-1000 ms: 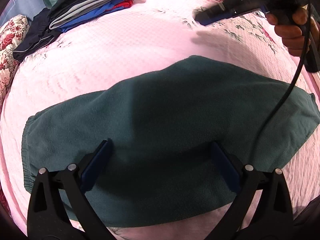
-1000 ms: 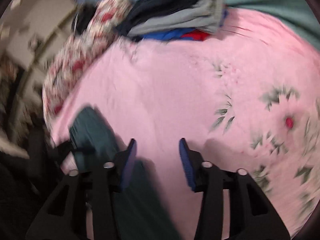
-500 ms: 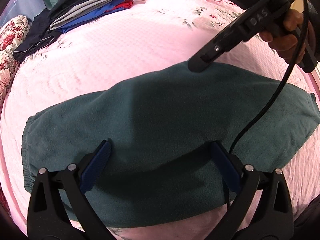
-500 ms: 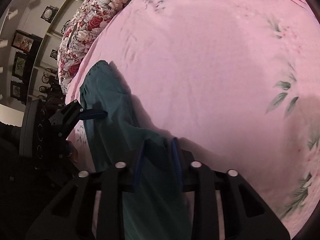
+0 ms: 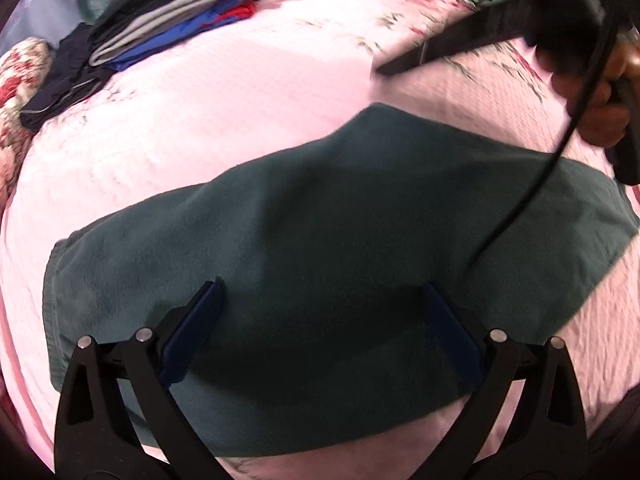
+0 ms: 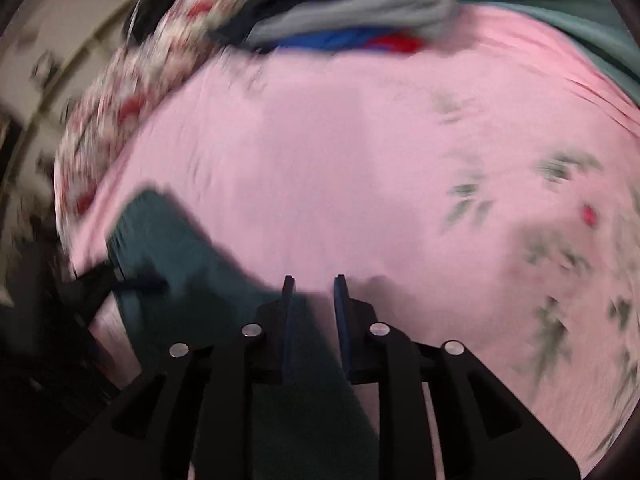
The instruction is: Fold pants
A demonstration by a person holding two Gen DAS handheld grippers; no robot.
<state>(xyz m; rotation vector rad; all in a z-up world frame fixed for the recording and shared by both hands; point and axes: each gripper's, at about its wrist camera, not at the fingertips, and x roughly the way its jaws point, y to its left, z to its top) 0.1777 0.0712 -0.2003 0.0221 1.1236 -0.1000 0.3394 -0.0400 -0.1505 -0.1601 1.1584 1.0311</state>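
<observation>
Honestly, the left gripper (image 5: pixel 320 316) is hanging wide open and empty over the teal pants (image 5: pixel 340 248) while the right gripper (image 6: pixel 314 284), nearly closed on nothing, is risking snagging only the top layer.

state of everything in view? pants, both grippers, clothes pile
pants: flat on the pink bedspread, partly folded
left gripper: open, over the pants
right gripper: nearly shut; grip on pants unclear, view blurred
clothes pile: folded, stacked at far edge
</observation>
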